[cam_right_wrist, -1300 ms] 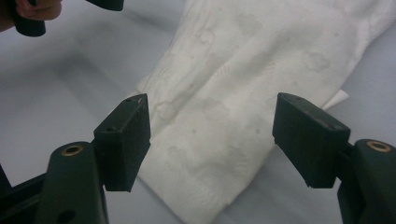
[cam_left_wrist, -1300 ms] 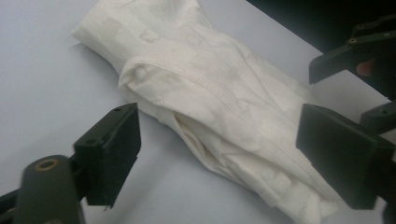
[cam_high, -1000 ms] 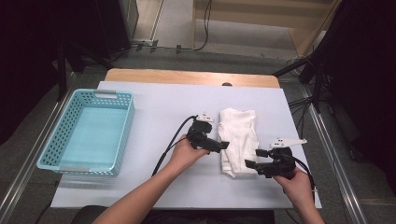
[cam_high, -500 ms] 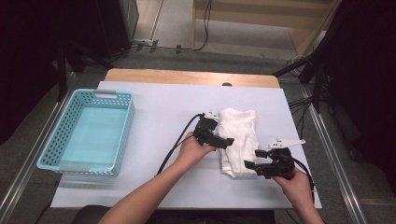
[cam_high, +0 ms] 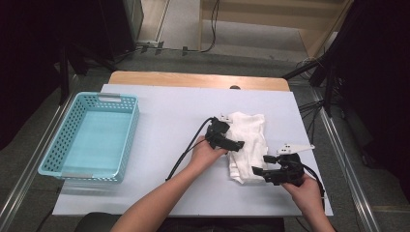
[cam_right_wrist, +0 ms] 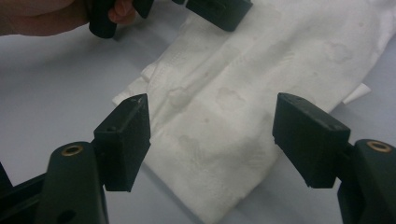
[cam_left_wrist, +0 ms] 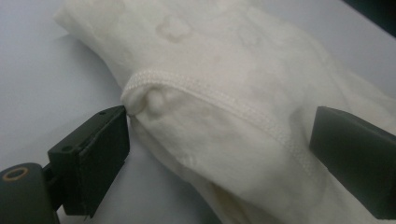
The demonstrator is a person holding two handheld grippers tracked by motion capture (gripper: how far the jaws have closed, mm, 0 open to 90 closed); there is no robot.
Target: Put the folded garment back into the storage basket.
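Two hand-held grippers working one folded white cloth (cam_high: 249, 145) on the worktop (cam_high: 164, 111).
Left hand-held gripper (cam_high: 234, 143) is straddling a soft, limp hemmed fold, jaws released; right hand-held gripper (cam_high: 261, 172) is hovering released at the near end. Light, floppy; best pinched at the hem.

Table (cam_high: 159, 116): basket (cam_high: 126, 140) at my left end, well apart from the rest. Cloth (cam_high: 249, 133) lies flat right of centre. My left claw (cam_high: 236, 144) sits over the cloth's left edge, its hem (cam_left_wrist: 210, 93) between the jaws. My right claw (cam_high: 261, 172) sits before the cloth's near end, just right of it, jaws either side of that end.
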